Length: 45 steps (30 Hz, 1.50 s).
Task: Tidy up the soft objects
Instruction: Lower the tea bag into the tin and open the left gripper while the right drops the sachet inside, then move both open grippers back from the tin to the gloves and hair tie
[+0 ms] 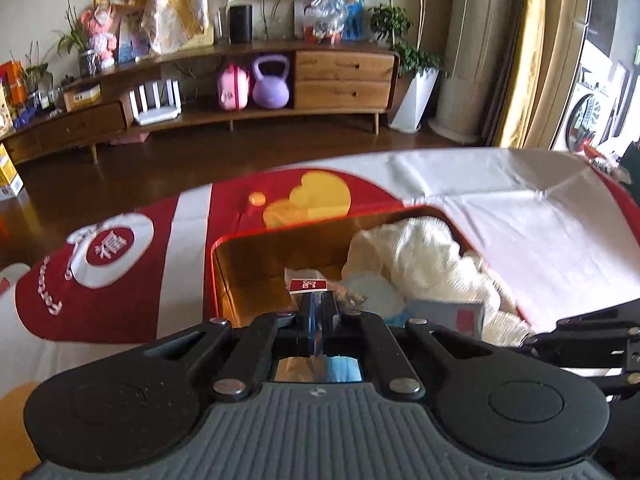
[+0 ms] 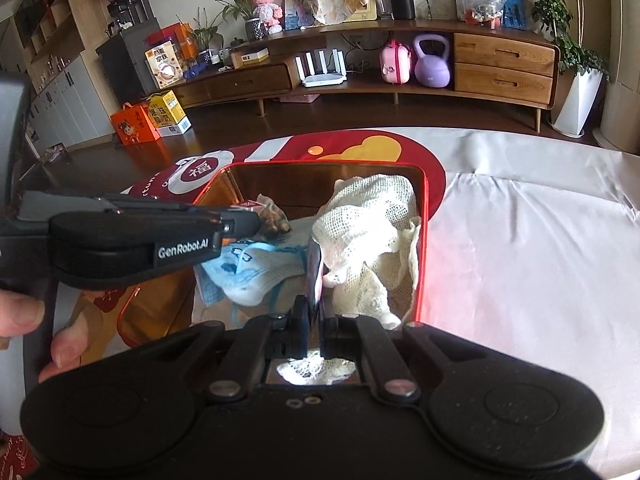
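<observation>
Right gripper (image 2: 314, 300) nearest, fingers clenched on a small flat packet (image 2: 314, 268) w/ a pink edge, held upright over the near end of the box (image 2: 424, 216). Left gripper (image 1: 316, 300) also clenched, pinching a clear snack packet (image 1: 308, 285) w/ red label; brown contents, poss. nuts, too blurred to tell. Seen from right wrist cam, left gripper reaches in from the side over box's left wall, fingertips of a hand (image 2: 60, 332) below it. Inside box: blue face mask (image 2: 248, 268) near left, cream mesh cloth (image 2: 368, 232) heaped along right wall. Box on red-and-white tablecloth (image 2: 520, 240). Beyond: wood floor, long wooden cabinet (image 2: 500, 64) w/ purple kettlebell (image 2: 432, 62).
</observation>
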Each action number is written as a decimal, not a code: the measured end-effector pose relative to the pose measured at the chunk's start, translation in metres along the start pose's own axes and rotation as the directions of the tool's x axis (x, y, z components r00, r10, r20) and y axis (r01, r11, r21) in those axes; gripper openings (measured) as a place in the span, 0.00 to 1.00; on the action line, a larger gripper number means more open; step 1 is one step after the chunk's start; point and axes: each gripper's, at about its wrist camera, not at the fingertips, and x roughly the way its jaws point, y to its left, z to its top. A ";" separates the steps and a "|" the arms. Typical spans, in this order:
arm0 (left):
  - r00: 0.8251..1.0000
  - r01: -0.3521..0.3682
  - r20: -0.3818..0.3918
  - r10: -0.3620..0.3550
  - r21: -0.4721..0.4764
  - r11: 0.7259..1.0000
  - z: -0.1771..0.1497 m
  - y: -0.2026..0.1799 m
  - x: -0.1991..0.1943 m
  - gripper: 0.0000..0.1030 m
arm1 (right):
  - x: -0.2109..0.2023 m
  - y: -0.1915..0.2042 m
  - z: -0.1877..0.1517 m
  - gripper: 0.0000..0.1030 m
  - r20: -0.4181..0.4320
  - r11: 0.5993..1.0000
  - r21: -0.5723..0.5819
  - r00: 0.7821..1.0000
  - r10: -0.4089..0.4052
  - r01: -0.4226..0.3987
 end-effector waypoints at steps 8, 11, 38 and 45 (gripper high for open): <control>0.999 0.014 -0.037 -0.015 -0.018 1.000 -0.006 0.000 0.000 0.03 | -0.003 -0.003 -0.001 0.05 -0.001 1.000 0.023 1.000 -0.003 0.003; 0.999 0.005 -0.048 -0.005 -0.012 1.000 -0.008 -0.001 -0.002 0.03 | -0.005 -0.002 -0.003 0.06 -0.008 1.000 0.019 1.000 -0.002 0.003; 1.000 0.011 0.004 -0.011 -0.022 1.000 -0.021 -0.011 -0.084 0.56 | -0.084 0.015 -0.014 0.56 0.074 1.000 -0.022 0.997 -0.003 0.005; 0.999 0.012 0.044 -0.011 -0.009 1.000 -0.031 -0.018 -0.125 0.57 | -0.122 0.026 -0.022 0.64 0.117 0.999 -0.035 0.993 -0.004 0.009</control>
